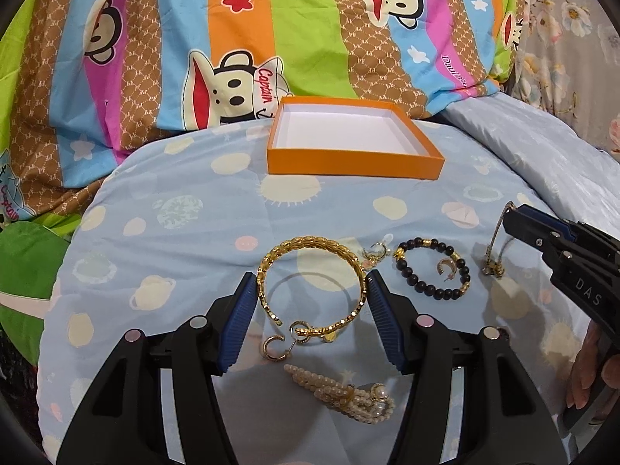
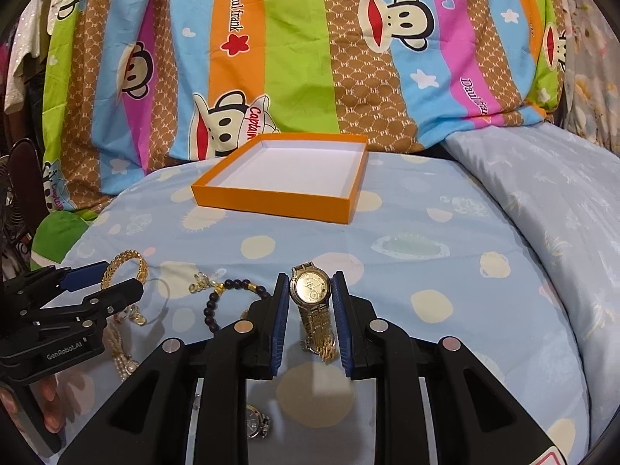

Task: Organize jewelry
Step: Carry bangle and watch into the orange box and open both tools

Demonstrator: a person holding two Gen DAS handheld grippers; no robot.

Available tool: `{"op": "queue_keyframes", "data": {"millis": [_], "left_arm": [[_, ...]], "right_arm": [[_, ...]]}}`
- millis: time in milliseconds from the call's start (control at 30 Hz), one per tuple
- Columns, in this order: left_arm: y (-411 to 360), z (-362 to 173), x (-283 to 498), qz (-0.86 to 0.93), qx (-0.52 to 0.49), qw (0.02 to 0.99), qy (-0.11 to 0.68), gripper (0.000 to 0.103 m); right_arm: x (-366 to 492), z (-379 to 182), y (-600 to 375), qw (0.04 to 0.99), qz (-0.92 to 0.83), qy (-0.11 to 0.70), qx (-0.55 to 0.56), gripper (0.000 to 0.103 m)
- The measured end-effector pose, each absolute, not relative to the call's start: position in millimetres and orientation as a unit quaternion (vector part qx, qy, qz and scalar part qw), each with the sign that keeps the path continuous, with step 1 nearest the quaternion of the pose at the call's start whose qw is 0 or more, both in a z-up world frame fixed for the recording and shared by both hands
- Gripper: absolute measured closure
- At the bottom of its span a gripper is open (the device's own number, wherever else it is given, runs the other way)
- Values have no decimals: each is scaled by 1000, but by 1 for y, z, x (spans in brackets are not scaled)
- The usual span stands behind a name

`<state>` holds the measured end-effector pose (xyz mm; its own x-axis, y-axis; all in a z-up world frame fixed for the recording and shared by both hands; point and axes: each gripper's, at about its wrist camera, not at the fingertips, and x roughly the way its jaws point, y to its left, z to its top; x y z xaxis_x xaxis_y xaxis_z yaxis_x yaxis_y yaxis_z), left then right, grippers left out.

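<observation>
A second watch (image 2: 257, 424) lies low in the right wrist view, its strap hidden behind the right gripper's black frame. The pearl strand (image 2: 122, 352) disappears partly behind the left gripper (image 2: 102, 283). The gold watch (image 2: 311, 287) dial markings are too small to read.

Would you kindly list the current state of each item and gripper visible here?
Orange box: open, empty.
Gold bangle: held in left gripper.
Gold watch: gripped by right gripper.
Beaded bracelet: loose on bedding.
Pearl clip: loose on bedding.
</observation>
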<state>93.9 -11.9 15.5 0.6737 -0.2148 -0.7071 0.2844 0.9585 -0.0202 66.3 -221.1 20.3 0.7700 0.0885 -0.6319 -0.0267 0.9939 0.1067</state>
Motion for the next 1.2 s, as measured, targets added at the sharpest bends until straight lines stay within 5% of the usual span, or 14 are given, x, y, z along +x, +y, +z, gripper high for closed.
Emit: {"op": "queue_keyframes", "data": {"millis": [600, 1200], "left_arm": [[-32, 78, 217, -133, 55, 937, 318, 47], [-75, 30, 369, -121, 56, 916, 378, 46]], "right_arm": [[205, 63, -249, 939, 38, 336, 65, 82], [349, 33, -271, 924, 31, 371, 91, 82]]}}
